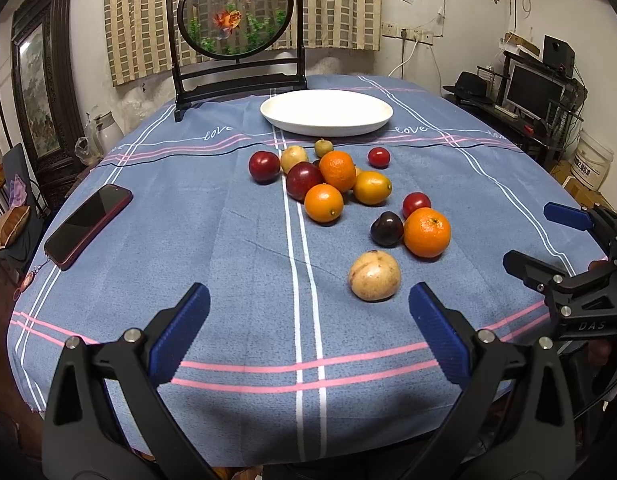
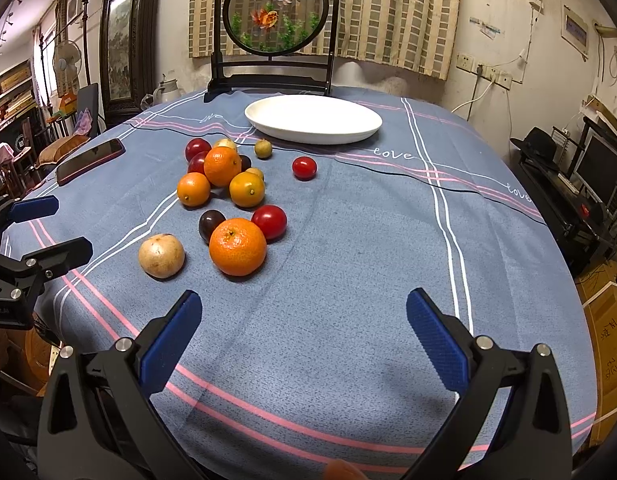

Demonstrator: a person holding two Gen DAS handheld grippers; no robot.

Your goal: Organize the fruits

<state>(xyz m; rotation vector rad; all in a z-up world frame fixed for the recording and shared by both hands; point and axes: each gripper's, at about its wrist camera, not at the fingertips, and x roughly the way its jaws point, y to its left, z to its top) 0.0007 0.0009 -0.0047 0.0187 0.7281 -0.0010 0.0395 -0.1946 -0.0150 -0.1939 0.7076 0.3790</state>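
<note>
Blue woven cloth (image 1: 212,240) with pink and white stripes covers the table, and every fruit lies on it, none on the plate (image 1: 326,112). That plate is white, smooth and shallow, bare, at the far side just beyond the fruit; I judge it the likely collecting point, though the task does not say so.

Both tools are idle above the near edge. My left gripper (image 1: 308,328) stands wide apart with nothing between its ribbed blue pads. My right gripper (image 2: 304,328) is likewise spread wide and holds nothing. I judge this a starting stance: both aimed at the fruit, neither committed.

Fruit condition: loose and scattered, a tight cluster farther out and a smaller group nearer me. Nearest is a pale, dull-skinned round fruit (image 1: 374,276), standing alone. Behind it a large orange (image 1: 427,232), dimpled and glossy, touches a dark plum (image 1: 386,229) and a red tomato (image 1: 416,204). One small tomato (image 1: 379,157) lies apart near the plate.

All are round and will likely roll if nudged; the smooth tomatoes call for a gentle squeeze.

A phone (image 1: 88,226), flat and glossy, lies on the left of the cloth, well apart from the fruit.
</note>
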